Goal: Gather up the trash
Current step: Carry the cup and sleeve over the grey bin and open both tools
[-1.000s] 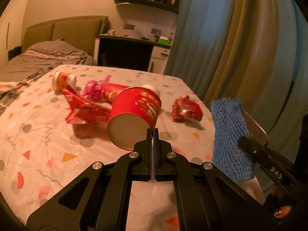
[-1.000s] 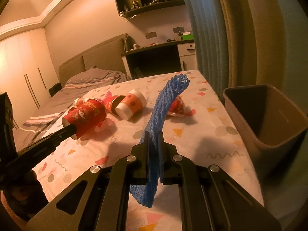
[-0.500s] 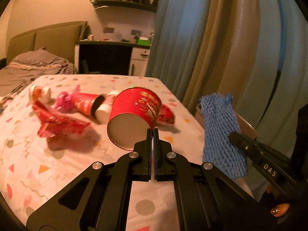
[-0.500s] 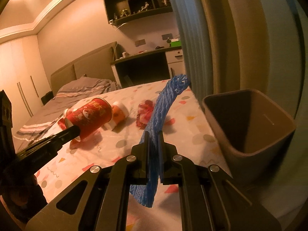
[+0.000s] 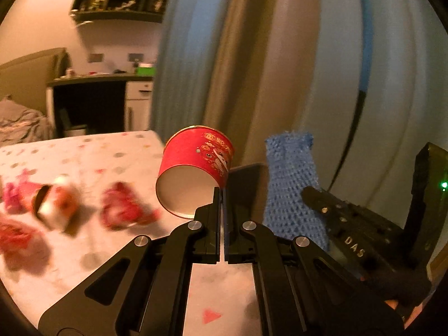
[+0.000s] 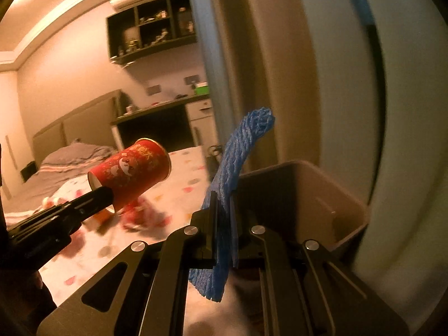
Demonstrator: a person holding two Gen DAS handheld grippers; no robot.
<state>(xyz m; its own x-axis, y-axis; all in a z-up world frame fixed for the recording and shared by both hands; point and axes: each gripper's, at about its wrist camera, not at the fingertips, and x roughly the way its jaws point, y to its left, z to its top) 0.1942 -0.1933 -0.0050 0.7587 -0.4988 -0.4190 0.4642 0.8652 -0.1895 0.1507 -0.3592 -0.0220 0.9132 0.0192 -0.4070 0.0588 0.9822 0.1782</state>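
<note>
My left gripper (image 5: 222, 196) is shut on the rim of a red paper cup (image 5: 200, 165) with a cartoon print, held in the air above the table's right edge. The same red paper cup (image 6: 134, 172) shows in the right wrist view, clamped by the left gripper (image 6: 105, 196). My right gripper (image 6: 224, 210) is shut on a blue foam net sleeve (image 6: 238, 156), which stands up between its fingers. That blue net sleeve (image 5: 291, 184) and the right gripper (image 5: 308, 194) appear at the right of the left wrist view. A brown bin (image 6: 344, 204) stands just ahead of the right gripper.
Blurred red wrappers (image 5: 123, 210), a small cup (image 5: 56, 201) and pink scraps (image 5: 16, 196) lie on the patterned tablecloth (image 5: 92, 156). Curtains (image 5: 280, 70) hang behind the bin (image 5: 246, 184). A bed (image 6: 64, 162) and a desk (image 5: 92, 98) stand further back.
Both grippers have swung right with their loads, away from the litter on the table. The bin now lies directly ahead of the right gripper, and the curtains fill the background.
</note>
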